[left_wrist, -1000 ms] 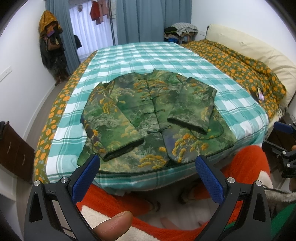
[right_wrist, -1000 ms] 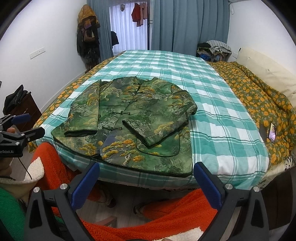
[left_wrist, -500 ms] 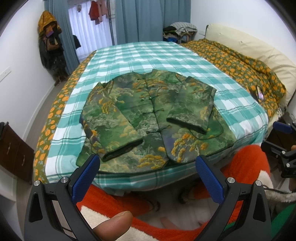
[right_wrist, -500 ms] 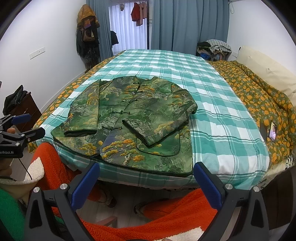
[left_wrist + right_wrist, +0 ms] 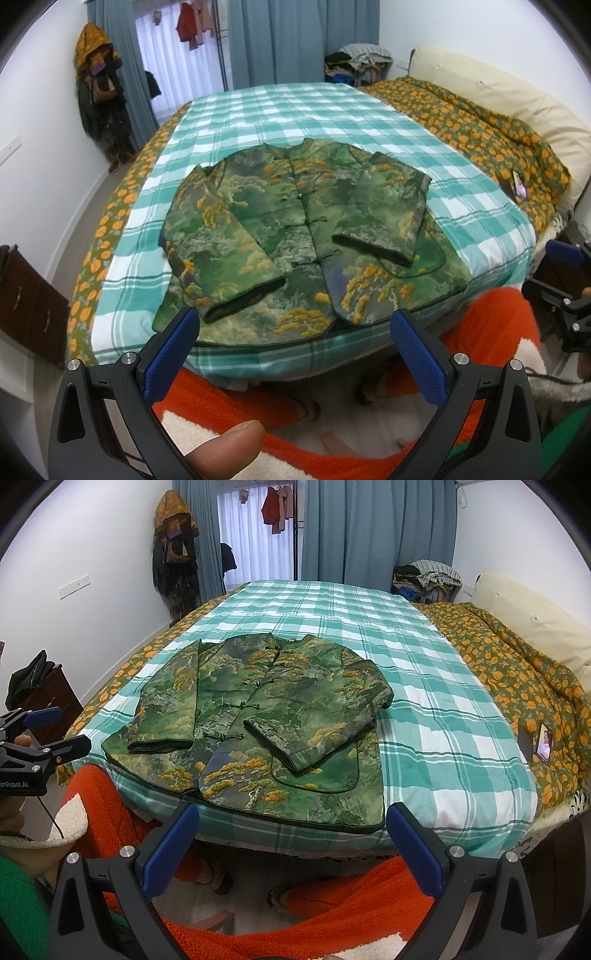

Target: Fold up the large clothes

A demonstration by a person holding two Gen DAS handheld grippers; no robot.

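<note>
- The green jacket (image 5: 303, 240) with yellow-orange landscape print lies flat, front up, in the centre of both frames, on the teal checked bedspread (image 5: 295, 110), its hem along the near edge of the bed.
- Its knot buttons are fastened down the front, and both sleeves are folded inward across the body; I see the cuffs pointing toward the hem, one at centre-left and one at centre-right of the left wrist view.
- My left gripper (image 5: 293, 326) sits at the bottom of its frame with the blue-padded fingers spread wide and nothing between them, just short of the hem; a thumb (image 5: 225, 448) shows at the bottom edge.
- My right gripper (image 5: 291, 821) is likewise spread wide and empty at the bottom of its frame, below the hem.
- Each gripper shows in the other's view: the right one at the right edge, the left one at the left edge.
- Orange fleece clothing (image 5: 332, 915) fills the lower frames.
- An orange-flowered quilt (image 5: 517, 672) lies bunched along the right side of the bed, with a phone (image 5: 545, 743) resting on it.
- Blue curtains (image 5: 369, 531) hang at top centre.
</note>
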